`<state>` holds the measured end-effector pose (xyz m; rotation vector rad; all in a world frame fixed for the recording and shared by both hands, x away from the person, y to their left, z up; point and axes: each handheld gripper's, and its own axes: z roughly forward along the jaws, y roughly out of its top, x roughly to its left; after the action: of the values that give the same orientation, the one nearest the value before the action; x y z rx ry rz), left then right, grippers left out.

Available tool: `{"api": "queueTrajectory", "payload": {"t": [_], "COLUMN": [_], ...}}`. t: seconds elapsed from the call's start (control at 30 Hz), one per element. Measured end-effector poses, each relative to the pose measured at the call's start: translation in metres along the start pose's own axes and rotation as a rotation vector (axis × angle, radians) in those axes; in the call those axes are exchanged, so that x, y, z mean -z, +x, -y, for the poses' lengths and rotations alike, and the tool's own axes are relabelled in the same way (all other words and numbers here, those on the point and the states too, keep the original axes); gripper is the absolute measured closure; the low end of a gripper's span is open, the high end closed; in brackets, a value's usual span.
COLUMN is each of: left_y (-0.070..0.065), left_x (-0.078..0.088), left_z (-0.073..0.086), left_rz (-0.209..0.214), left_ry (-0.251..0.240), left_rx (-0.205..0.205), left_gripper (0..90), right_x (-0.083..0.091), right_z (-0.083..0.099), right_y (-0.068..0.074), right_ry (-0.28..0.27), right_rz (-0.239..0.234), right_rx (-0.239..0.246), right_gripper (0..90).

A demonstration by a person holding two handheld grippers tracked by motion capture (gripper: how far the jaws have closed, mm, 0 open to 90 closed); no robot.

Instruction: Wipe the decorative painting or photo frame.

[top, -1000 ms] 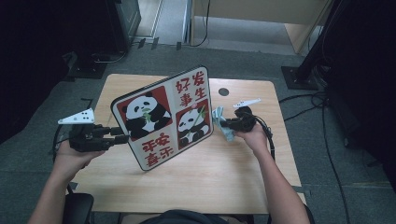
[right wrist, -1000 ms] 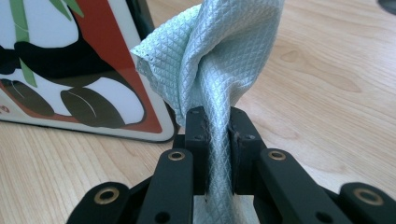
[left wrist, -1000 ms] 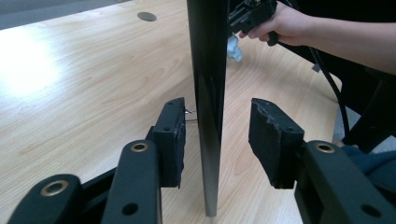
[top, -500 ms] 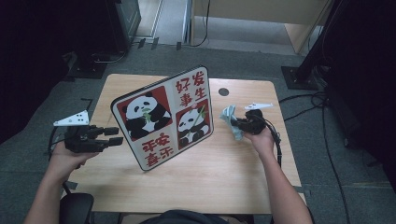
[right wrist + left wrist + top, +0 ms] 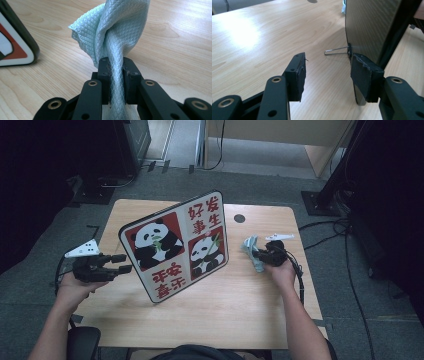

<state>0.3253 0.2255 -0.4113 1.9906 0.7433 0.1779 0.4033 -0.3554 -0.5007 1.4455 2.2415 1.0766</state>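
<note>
The pale blue-green cloth (image 5: 251,252) hangs bunched in my right gripper (image 5: 261,255), right of the middle of the wooden table (image 5: 225,310); in the right gripper view the waffle-textured cloth (image 5: 117,32) rises in a twisted fold from between the two black pads, which are clenched tight on it, and its loose corner flares out to the left above the tabletop. Just left of the cloth stands the panda board (image 5: 176,245), a rounded panel with two panda pictures and red blocks of white characters, propped upright and leaning back, its printed face turned toward me. Its red and white corner (image 5: 15,47) shows at the left edge of the right gripper view, resting on the wood. My left gripper (image 5: 120,263) sits at the board's near left edge with nothing in its grasp; its jaws have just been opening and stand apart. In the left gripper view, the right-hand pad lies right beside the board's dark back (image 5: 372,27), whose thin wire stand (image 5: 335,51) reaches out onto the table.
</note>
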Motion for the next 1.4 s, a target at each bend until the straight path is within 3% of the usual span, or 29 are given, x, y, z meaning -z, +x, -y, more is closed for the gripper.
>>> {"api": "queueTrajectory", "payload": {"t": [0.33, 0.43, 0.67, 0.83, 0.87, 1.0, 1.27, 1.4], "left_y": [0.013, 0.017, 0.027, 0.033, 0.034, 0.037, 0.039, 0.038], "left_x": [-0.011, -0.017, -0.024, -0.030, -0.031, -0.036, -0.037, -0.037], "left_z": [0.006, 0.007, 0.011, 0.014, 0.015, 0.017, 0.019, 0.020], "left_rz": [-0.028, -0.036, -0.053, -0.062, -0.062, -0.056, -0.059, -0.064], "left_ry": [0.005, 0.013, 0.013, 0.037, 0.043, 0.059, 0.072, 0.089], "left_rx": [0.017, -0.003, 0.015, 0.031, 0.035, 0.043, 0.067, 0.056], "left_gripper": [46.1, 46.0, 45.9, 45.9, 45.8, 45.7, 44.1, 43.7], "right_x": [0.008, 0.010, 0.009, 0.009, 0.010, 0.012, 0.021, 0.029], "right_z": [0.007, 0.010, 0.017, 0.017, 0.017, 0.016, 0.013, 0.011], "right_y": [-0.015, -0.021, -0.030, -0.031, -0.032, -0.031, -0.027, -0.023], "right_ry": [-0.003, -0.008, -0.009, -0.006, -0.005, -0.011, -0.027, -0.039], "right_rz": [0.047, 0.060, 0.082, 0.079, 0.065, 0.057, 0.059, 0.062], "right_rx": [-0.032, -0.046, -0.053, -0.067, -0.085, -0.080, -0.077, -0.081], "right_gripper": [78.8, 78.4, 70.3, 58.3, 57.9, 53.1, 50.5, 50.2]}}
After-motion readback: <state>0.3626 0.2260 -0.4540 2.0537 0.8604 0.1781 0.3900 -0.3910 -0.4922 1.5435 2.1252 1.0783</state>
